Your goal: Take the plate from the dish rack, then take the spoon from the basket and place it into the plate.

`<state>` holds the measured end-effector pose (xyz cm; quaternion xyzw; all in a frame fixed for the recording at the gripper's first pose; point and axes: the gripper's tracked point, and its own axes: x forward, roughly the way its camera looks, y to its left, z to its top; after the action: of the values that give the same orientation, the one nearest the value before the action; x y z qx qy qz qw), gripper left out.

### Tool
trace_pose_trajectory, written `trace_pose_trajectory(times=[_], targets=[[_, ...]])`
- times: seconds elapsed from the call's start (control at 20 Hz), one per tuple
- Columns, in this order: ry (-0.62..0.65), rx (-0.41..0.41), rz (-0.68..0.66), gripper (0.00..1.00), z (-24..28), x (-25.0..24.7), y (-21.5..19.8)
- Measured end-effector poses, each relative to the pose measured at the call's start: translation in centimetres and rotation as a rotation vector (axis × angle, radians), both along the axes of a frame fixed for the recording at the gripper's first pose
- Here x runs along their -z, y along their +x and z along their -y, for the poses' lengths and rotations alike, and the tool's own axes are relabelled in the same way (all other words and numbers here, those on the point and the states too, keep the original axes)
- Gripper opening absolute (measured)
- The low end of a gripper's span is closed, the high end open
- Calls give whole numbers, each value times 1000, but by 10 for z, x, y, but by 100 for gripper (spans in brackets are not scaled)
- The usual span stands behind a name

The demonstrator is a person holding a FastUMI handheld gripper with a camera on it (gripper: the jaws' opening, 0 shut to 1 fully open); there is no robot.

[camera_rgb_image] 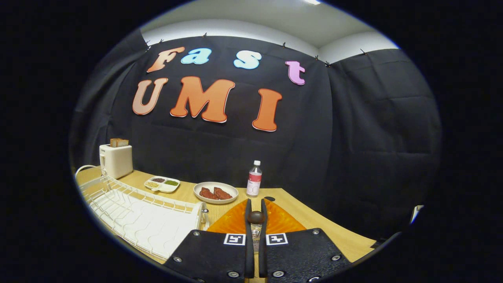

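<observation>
Above the orange plate (275, 224), tongs (256, 214) pinch the spoon (256, 217).

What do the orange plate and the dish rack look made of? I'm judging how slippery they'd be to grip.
The orange plate looks like translucent glass or hard plastic: glossy, with ribbed, light-catching facets. The dish rack looks like white-coated wire, thin rods in a grid. The gripper has its fingers closed on a spoon that looks dark and smooth.

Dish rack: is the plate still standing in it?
No: the white dish rack holds no plate, and the orange plate lies on the table under the gripper, whose fingers grip a spoon.
</observation>
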<state>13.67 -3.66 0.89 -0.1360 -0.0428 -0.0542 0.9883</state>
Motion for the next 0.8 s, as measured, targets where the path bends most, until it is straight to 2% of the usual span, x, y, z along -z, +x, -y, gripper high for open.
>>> trace_pose_trajectory(times=[0.35,0.8], targets=[[5,-67,38,4,-34,-30,-61],[55,-259,-29,5,-115,0,-142]])
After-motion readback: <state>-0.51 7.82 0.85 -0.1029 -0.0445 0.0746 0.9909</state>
